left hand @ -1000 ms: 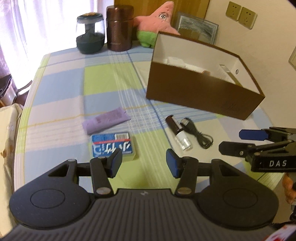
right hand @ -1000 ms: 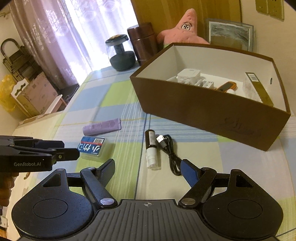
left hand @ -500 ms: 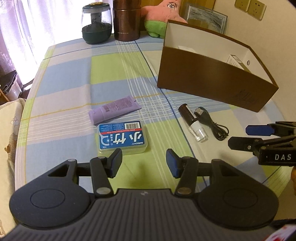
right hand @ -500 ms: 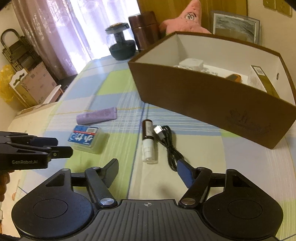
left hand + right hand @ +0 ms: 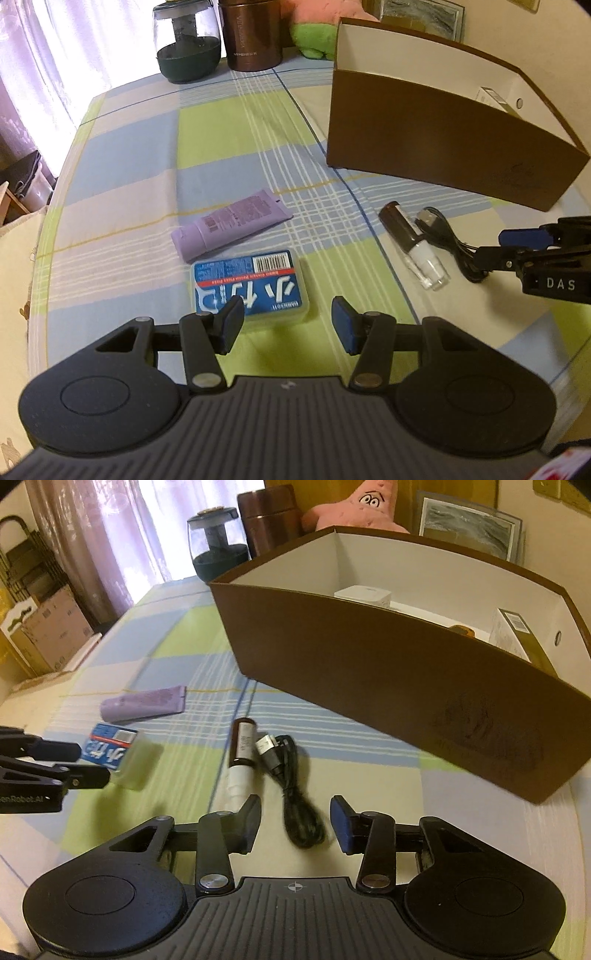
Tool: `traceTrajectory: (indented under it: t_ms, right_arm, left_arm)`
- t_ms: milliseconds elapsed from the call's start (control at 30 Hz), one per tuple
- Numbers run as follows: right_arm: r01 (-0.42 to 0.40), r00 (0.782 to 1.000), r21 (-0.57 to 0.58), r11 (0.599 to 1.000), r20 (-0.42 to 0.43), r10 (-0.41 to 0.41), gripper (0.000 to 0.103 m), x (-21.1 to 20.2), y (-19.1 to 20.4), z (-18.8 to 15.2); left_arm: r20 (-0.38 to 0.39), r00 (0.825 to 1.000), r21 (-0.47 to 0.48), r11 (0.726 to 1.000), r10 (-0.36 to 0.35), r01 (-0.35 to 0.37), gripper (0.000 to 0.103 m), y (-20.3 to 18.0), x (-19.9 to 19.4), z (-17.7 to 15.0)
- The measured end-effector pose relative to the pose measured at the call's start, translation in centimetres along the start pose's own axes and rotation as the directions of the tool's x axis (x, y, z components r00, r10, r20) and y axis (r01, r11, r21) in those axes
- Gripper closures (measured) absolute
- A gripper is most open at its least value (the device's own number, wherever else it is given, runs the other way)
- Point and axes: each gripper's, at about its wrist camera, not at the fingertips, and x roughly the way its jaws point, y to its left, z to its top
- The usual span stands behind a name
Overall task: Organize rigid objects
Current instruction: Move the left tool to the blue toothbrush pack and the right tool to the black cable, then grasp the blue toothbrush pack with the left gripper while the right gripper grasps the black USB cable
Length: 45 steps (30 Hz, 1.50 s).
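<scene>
left gripper (image 5: 286,325): jaws spread, empty, lined up on blue floss case (image 5: 249,286) mid-worktop | right gripper (image 5: 295,821): jaws spread, straddling black cable (image 5: 291,786) beside brown box (image 5: 406,686), likely for boxing

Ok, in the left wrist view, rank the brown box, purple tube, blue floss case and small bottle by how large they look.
1. brown box, clearly largest, though farthest.
2. blue floss case and purple tube: too alike to rank; the case lies nearer the camera.
3. small bottle, smallest.
</scene>
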Motion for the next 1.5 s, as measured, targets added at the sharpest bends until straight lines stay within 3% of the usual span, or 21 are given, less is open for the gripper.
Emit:
traceTrajectory:
  t_ms: [500,733,867,933,1000,1100,1333,1500]
  right_arm:
    - [-0.001,0.999,-0.010,1.000,-0.044,0.000,0.064,3.3,-1.0,1.3]
    - [-0.001,0.998,-0.001,1.000,-0.060,0.001,0.064,3.7,-1.0,0.9]
    - [0.001,0.998,-0.008,1.000,-0.064,-0.002,0.064,3.9,-0.9,0.8]
    - [0.003,0.998,-0.012,1.000,-0.065,-0.004,0.064,4.0,-0.8,0.9]
    - [0.004,0.998,-0.008,1.000,-0.066,-0.004,0.064,4.0,-0.8,0.9]
    - [0.006,0.998,-0.007,1.000,-0.067,-0.006,0.064,4.0,-0.9,1.0]
    - [0.006,0.998,-0.004,1.000,-0.070,-0.007,0.064,4.0,-0.9,1.0]
    - [0.003,0.998,-0.004,1.000,-0.066,-0.003,0.064,3.8,-1.0,0.8]
  left_arm:
    - [0.011,0.993,0.098,0.988,0.116,-0.117,0.054,0.2,2.3,-0.3]
    - [-0.029,0.984,0.047,0.983,0.178,-0.177,0.052,3.6,1.6,-2.3]
    - [-0.060,0.969,0.015,0.971,0.238,-0.238,0.054,6.0,1.2,-3.1]
    - [-0.071,0.975,-0.023,0.977,0.210,-0.212,0.055,6.9,0.8,-3.2]
    - [-0.070,0.990,-0.108,0.986,0.120,-0.127,0.054,7.7,0.2,-2.9]
    - [-0.051,0.998,-0.244,0.969,0.026,-0.037,0.042,8.5,0.0,-2.0]
    - [-0.061,0.996,-0.337,0.938,0.061,-0.078,0.037,9.5,2.7,0.4]
    - [-0.066,0.993,-0.310,0.944,0.099,-0.114,0.041,9.6,3.9,0.7]
